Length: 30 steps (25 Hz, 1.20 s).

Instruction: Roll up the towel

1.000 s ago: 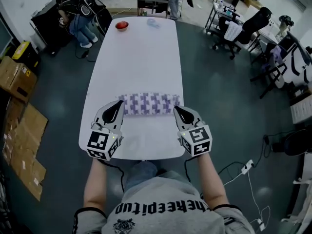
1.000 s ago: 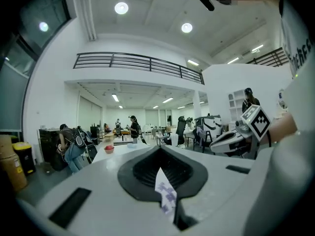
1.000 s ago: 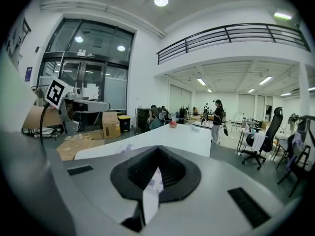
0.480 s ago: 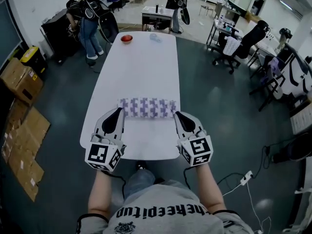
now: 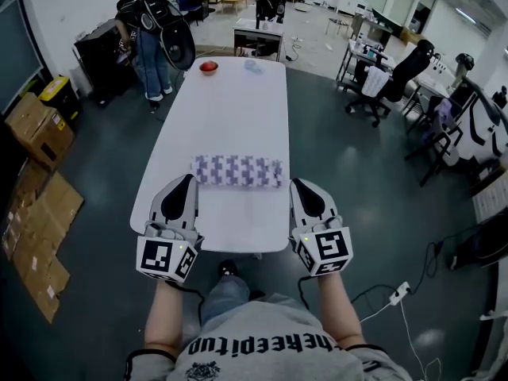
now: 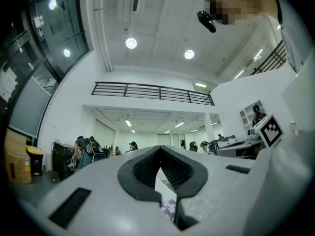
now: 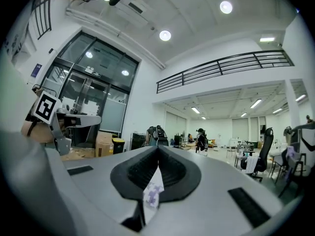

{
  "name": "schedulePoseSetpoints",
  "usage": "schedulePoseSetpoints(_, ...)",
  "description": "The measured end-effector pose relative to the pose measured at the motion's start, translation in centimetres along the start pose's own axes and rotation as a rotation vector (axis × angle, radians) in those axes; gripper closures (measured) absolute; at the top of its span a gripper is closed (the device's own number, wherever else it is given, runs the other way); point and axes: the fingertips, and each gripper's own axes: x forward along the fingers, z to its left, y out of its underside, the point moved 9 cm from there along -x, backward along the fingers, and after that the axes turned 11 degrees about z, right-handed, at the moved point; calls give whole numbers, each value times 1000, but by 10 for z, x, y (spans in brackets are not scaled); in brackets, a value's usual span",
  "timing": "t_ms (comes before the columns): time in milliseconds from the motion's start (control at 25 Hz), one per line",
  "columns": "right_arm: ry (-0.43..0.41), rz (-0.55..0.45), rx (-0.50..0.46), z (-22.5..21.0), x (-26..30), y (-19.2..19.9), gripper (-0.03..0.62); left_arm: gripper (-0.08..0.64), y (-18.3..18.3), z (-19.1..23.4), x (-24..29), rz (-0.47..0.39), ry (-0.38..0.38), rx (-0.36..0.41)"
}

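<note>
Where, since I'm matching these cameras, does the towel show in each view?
Head view: towel, rolled, across the table near its middle.
Left gripper view: towel, a purple sliver in the slit under the shut jaws.
Right gripper view: towel, the same sliver, bottom centre.
Shared landmark: the person with a backpack beyond the table.

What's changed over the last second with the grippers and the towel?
The left gripper and right gripper drew back from the ends of the rolled towel toward the person, and now stand clear of it. Nothing was taken or let go. The towel stays rolled on the table; both grippers' fingers stay shut, empty.
</note>
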Motion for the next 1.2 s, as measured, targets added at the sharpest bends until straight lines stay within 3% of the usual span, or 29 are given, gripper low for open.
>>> schedulePoseSetpoints(280, 28, -66, 12, -3, -36, -1, 591, 554, -6, -32, -21, -16, -16, 41)
schedulePoseSetpoints(600, 65, -145, 8, -12, -69, -4, 591, 555, -16, -54, -32, -31, -46, 33)
schedulePoseSetpoints(1200, 96, -139, 8, -20, -92, 6, 591, 555, -20, -77, -35, -46, -41, 31)
